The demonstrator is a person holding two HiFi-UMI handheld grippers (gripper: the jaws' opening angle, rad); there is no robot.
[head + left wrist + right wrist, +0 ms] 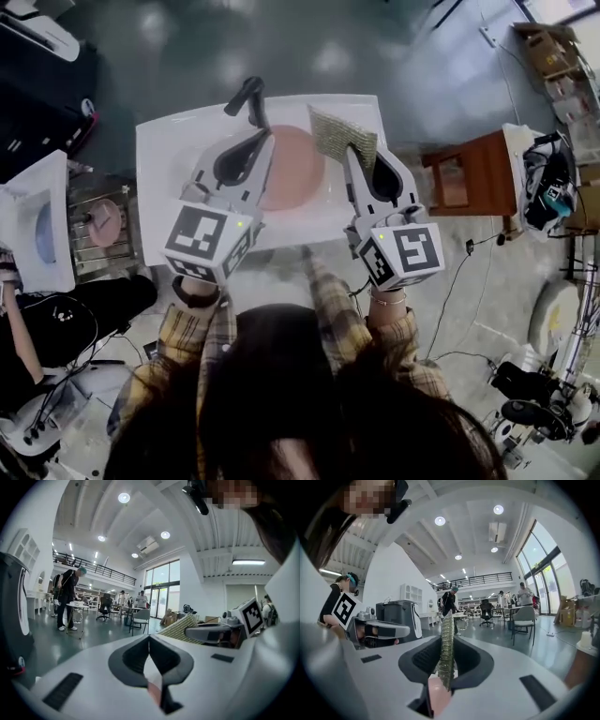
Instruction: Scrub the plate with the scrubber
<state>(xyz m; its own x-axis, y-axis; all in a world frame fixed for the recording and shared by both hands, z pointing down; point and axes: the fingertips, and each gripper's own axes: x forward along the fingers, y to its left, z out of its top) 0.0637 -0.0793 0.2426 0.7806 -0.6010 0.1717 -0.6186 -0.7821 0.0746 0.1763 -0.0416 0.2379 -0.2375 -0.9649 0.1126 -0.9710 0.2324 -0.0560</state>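
Note:
A round pink plate [298, 178] lies in the white sink [169, 155] straight below me. My right gripper [352, 150] is shut on the green-yellow scrubber [342, 134], which sticks up edge-on between its jaws [446, 634] over the plate's right part. Over the plate's left edge my left gripper [265, 141] is shut with nothing between its jaws [149, 639]. Both gripper views look out level across the room, and a sliver of pink shows below each pair of jaws. The scrubber [180, 626] and right gripper [211, 631] also appear in the left gripper view.
A black faucet [246, 97] rises at the sink's far rim. A wooden stool [469, 173] stands to the right. At left are a wire rack [89, 234] with a small pink dish and a white basin [42, 225]. Cables trail on the floor. People and chairs are far off.

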